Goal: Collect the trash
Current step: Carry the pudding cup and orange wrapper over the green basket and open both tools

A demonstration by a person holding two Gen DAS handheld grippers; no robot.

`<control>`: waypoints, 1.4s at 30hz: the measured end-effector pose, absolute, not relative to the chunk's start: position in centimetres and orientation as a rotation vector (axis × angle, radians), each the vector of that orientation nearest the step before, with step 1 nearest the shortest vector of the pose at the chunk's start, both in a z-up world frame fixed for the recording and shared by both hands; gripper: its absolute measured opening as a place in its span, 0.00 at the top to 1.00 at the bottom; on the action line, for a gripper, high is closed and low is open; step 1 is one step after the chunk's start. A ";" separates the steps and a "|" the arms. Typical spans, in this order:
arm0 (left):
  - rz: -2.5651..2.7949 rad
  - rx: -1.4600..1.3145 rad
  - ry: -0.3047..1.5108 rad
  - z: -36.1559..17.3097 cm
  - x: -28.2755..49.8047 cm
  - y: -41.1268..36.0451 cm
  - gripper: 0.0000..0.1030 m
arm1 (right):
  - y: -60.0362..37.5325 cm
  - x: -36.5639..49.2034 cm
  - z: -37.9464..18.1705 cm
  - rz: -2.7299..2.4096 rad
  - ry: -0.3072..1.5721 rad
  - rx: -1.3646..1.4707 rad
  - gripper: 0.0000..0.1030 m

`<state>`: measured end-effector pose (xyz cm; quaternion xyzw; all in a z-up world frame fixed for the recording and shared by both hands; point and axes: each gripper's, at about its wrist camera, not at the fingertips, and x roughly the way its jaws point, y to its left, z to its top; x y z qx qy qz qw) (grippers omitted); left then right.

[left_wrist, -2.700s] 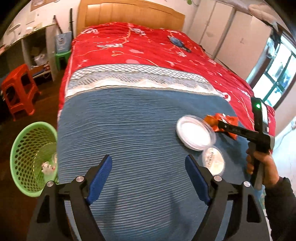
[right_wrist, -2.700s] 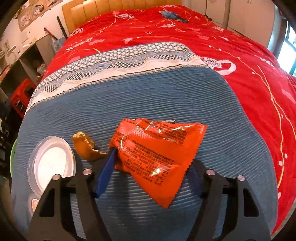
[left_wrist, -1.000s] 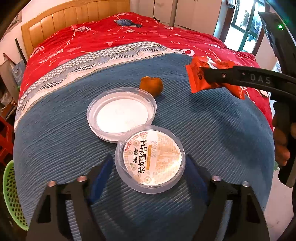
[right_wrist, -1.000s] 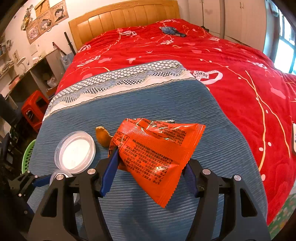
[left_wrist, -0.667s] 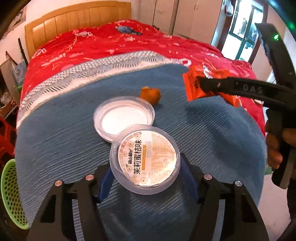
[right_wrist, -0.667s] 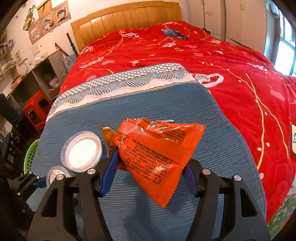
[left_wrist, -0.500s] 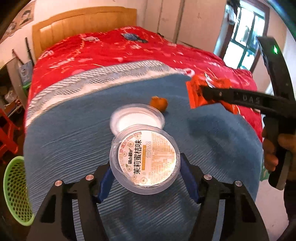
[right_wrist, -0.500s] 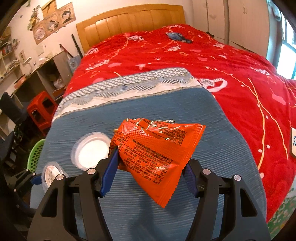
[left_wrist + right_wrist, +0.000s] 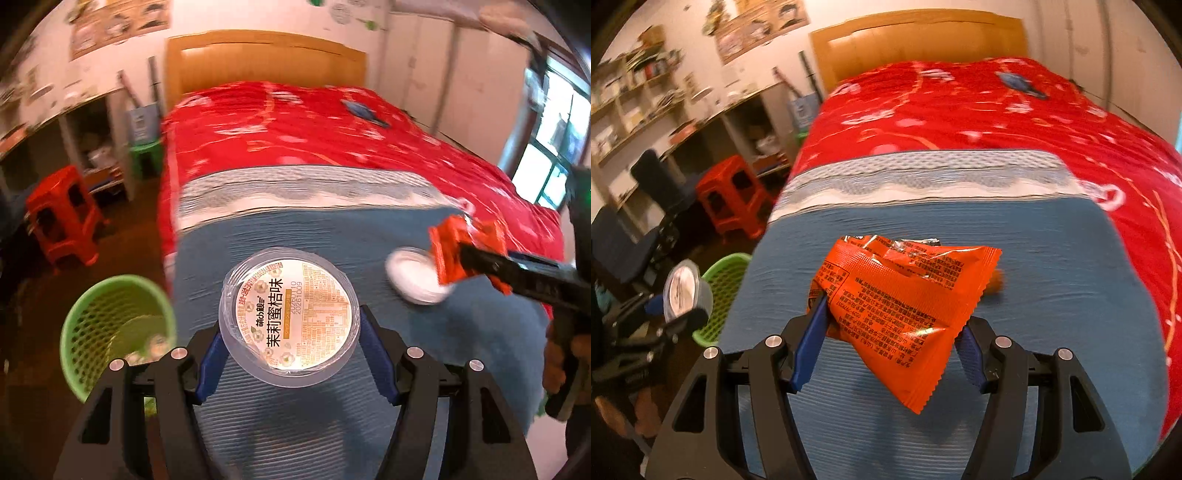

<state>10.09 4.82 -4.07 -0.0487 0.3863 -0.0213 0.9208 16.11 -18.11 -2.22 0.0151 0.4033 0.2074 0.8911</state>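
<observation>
On blue blanket (image 9: 295, 424), one lid (image 9: 413, 275), two tools, one cup (image 9: 289, 317), one wrapper (image 9: 905, 295)

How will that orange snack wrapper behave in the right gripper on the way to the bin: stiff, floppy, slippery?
Likely floppy: the orange wrapper is creased, and its lower corner hangs unsupported below the right gripper. Probably light, since its torn top looks flat and empty. The glossy film may slip, so keep the squeeze until over the green basket.

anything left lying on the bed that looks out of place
Yes. A clear plastic lid lies on the blue blanket, and an orange scrap of food sits on it too, half hidden behind the held wrapper.
</observation>
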 end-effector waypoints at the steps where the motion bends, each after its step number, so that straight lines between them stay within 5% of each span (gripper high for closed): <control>1: -0.026 -0.111 0.795 -4.2 10.0 5.8 0.38 | -17.0 16.0 -2.2 0.449 0.838 0.023 0.39; 18: 0.271 -0.252 0.847 -7.9 8.9 20.8 0.38 | -3.9 16.1 -3.2 0.625 0.886 -0.056 0.39; 42: 0.401 -0.362 0.903 -12.5 9.4 28.6 0.34 | 8.3 17.1 -6.7 0.749 0.960 -0.142 0.39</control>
